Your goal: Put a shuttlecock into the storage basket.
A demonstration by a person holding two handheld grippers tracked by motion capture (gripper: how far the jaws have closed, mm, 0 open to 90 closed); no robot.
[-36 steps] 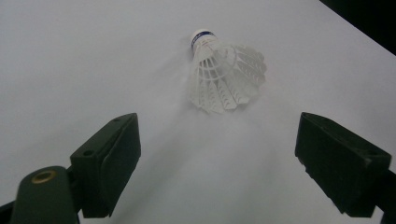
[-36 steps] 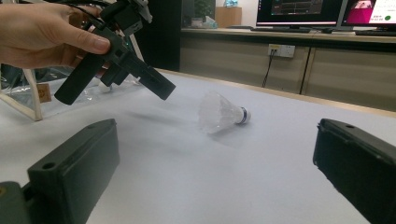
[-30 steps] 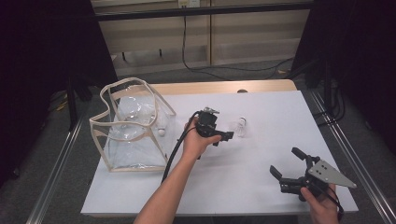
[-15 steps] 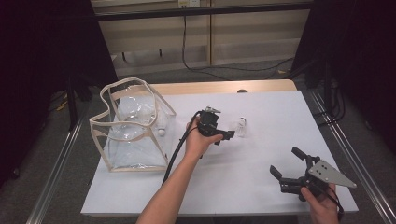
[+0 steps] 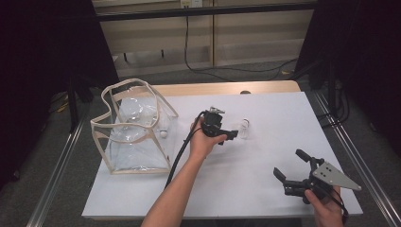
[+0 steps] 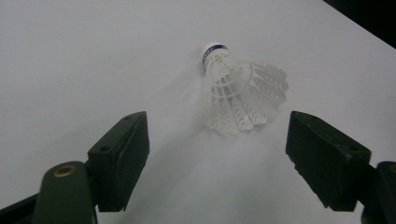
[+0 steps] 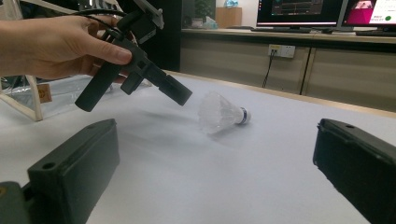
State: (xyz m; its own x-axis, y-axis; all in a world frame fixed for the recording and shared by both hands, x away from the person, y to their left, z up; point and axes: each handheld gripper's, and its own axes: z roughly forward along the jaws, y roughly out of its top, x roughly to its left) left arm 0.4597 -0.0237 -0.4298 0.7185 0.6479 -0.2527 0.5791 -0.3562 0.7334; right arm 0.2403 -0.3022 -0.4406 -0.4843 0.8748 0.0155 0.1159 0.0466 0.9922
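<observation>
Reaching for the shuttlecock (image 5: 244, 128) with the left gripper (image 5: 229, 135), fingers spread and empty.

High view: the shuttlecock lies mid-counter (image 5: 265, 156), just beyond the left gripper; the right gripper (image 5: 289, 165) waits open, well apart, near the counter's near right corner. Left gripper view: the shuttlecock (image 6: 238, 93) lies ahead between the finger lines, cork pointing away, skirt toward the fingers (image 6: 122, 154), which have just been closing, untouched. Right gripper view: the shuttlecock (image 7: 219, 113) lies on its side, left gripper (image 7: 184, 99) nearest it.
</observation>
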